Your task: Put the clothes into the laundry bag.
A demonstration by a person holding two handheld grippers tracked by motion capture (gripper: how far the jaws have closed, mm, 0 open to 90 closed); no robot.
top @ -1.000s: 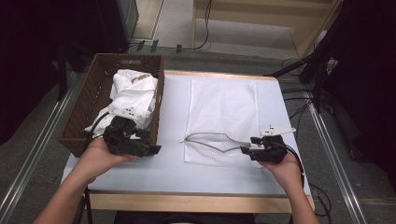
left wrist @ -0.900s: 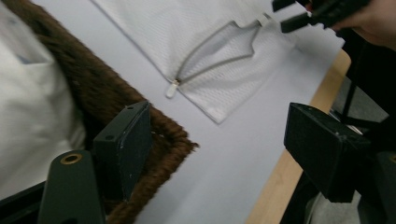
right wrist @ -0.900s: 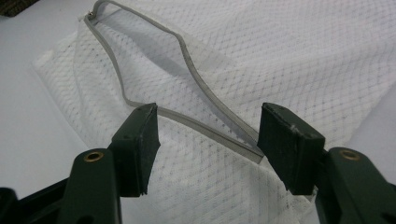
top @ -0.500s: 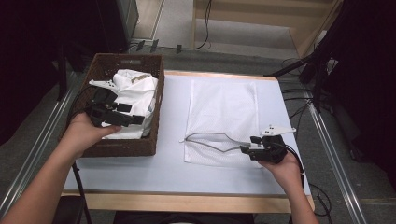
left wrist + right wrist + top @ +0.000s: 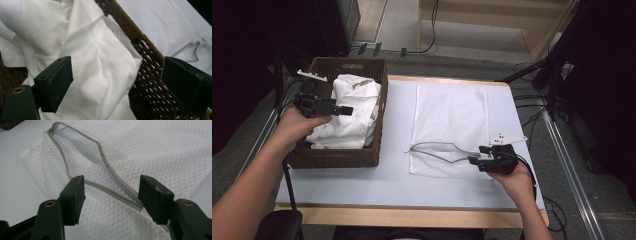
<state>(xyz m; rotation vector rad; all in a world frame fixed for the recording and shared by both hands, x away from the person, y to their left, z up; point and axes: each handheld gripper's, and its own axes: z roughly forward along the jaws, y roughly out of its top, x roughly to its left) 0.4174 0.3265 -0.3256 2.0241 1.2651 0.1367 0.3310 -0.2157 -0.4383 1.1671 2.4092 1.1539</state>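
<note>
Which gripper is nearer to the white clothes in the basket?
The left. The left gripper hangs open over the white clothes in the wicker basket. The right gripper is across the table, at the open mouth of the mesh bag.

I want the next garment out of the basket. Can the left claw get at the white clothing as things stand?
Probably yes. The left claw hangs over the wicker basket with jaws apart, having just been opening, with nothing gripped. The white clothing lies heaped and uncovered right ahead; only the basket wall stands beside it.
</note>
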